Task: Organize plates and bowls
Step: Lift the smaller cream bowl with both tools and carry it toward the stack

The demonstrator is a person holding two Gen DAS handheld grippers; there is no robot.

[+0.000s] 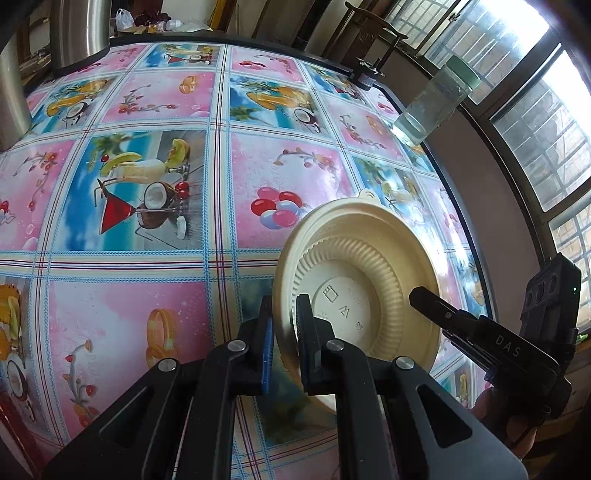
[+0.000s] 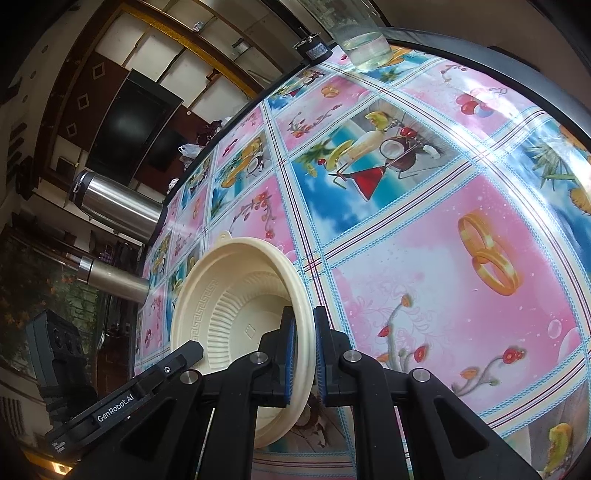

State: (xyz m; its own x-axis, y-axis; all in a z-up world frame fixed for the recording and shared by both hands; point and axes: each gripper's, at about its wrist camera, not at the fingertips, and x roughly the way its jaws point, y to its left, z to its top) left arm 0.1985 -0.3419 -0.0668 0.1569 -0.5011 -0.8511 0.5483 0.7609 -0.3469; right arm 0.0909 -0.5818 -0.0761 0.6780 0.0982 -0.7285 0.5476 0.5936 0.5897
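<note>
A cream plastic bowl (image 1: 369,258) is held on edge just above the patterned tablecloth (image 1: 155,258). In the left wrist view its ribbed underside faces me, and my left gripper (image 1: 284,301) is shut on its left rim. The right gripper (image 1: 424,295) comes in from the right and meets the opposite rim. From the right wrist, the bowl (image 2: 221,295) shows its inside and a layered rim, possibly two nested bowls. My right gripper (image 2: 303,312) is shut on that rim. The left gripper (image 2: 192,349) lies at the lower left against the bowl.
Two steel flasks (image 1: 79,33) (image 2: 118,206) stand at the far side of the table. A glass of water (image 1: 428,107) (image 2: 365,44) sits near the table's dark edge (image 1: 469,229), with a small black object (image 1: 364,75) beyond it. Windows run along the right.
</note>
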